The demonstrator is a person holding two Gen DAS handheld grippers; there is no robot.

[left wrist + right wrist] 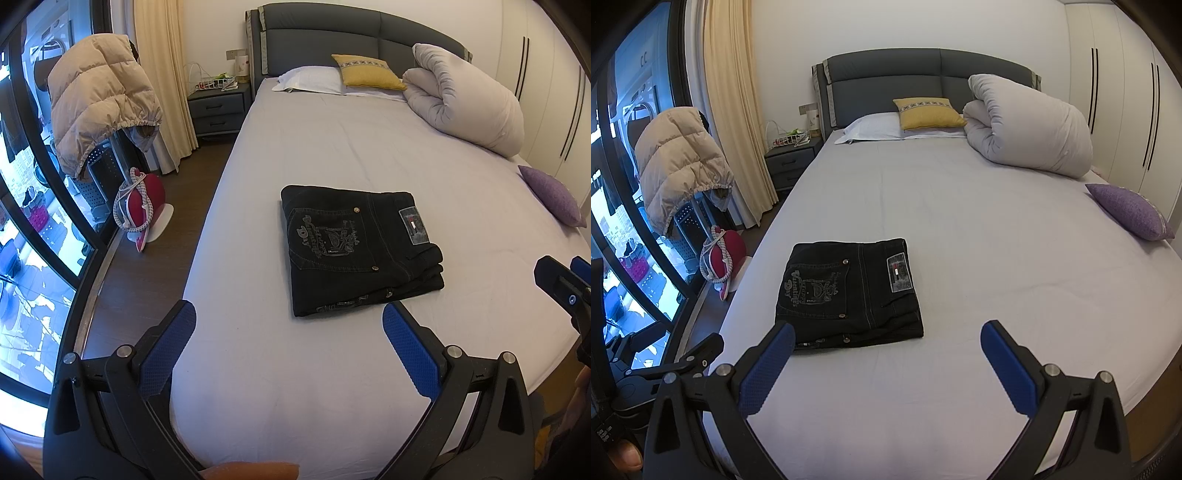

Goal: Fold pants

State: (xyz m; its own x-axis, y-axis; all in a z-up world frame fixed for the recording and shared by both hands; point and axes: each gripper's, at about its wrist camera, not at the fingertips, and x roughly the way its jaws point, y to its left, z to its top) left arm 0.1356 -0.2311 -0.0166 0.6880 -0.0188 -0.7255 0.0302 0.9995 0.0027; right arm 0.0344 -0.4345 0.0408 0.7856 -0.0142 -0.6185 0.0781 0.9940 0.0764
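Black pants (358,247) lie folded into a compact rectangle on the pale bed sheet (332,155), back pocket embroidery and waistband label facing up. They also show in the right wrist view (849,291). My left gripper (288,314) is open and empty, held above the near end of the bed just short of the pants. My right gripper (886,334) is open and empty, near the pants' front right corner; its side shows at the right edge of the left wrist view (565,284).
A rolled white duvet (1030,125), a yellow cushion (929,112), a white pillow (875,127) and a purple cushion (1130,210) lie on the bed. A nightstand (218,105), a jacket on a chair (99,99) and a red iron (142,205) stand left of the bed.
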